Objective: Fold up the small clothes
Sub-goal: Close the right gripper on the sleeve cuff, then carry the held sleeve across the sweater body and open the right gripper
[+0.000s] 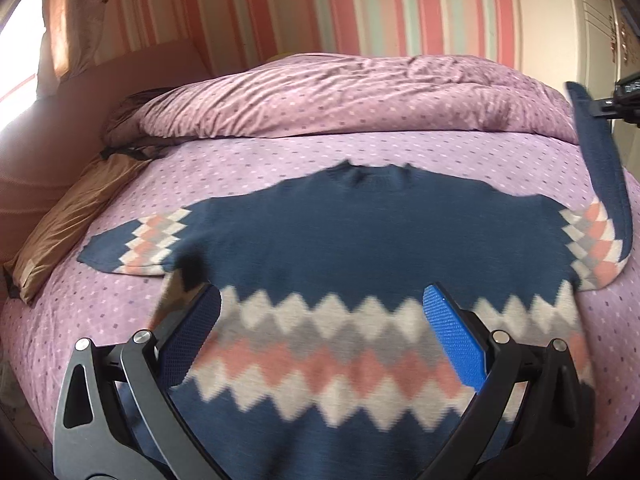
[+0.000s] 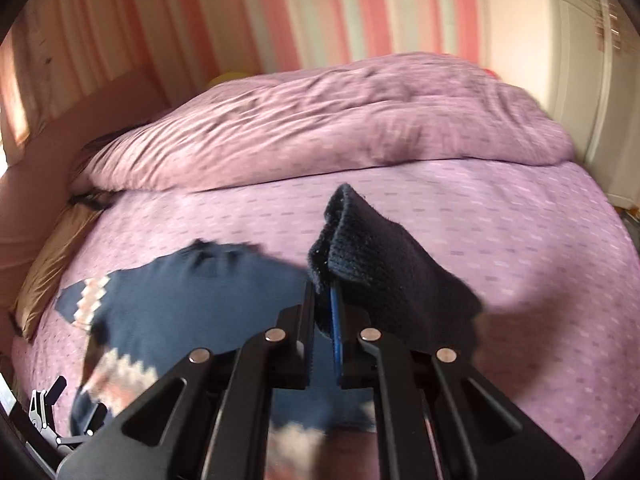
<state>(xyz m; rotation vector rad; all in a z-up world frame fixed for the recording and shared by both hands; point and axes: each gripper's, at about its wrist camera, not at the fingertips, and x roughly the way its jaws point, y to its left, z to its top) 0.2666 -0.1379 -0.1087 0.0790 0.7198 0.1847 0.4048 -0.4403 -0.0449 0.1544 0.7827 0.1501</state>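
Note:
A navy sweater (image 1: 340,236) with white, pink and grey diamond bands lies flat on the purple bed, neck away from me. My left gripper (image 1: 320,304) is open and hovers over its lower body, holding nothing. My right gripper (image 2: 322,280) is shut on the cuff of the sweater's right sleeve (image 2: 372,256) and holds it lifted off the bed. In the left wrist view that sleeve (image 1: 600,160) rises up to the right gripper (image 1: 600,102) at the right edge. The left sleeve (image 1: 136,244) lies flat, spread to the left.
A bunched purple duvet (image 1: 340,96) lies across the far side of the bed. A brown pillow (image 1: 68,220) sits at the left beside a pink headboard (image 1: 48,136). A white wardrobe (image 1: 580,20) stands at the right, striped wall behind.

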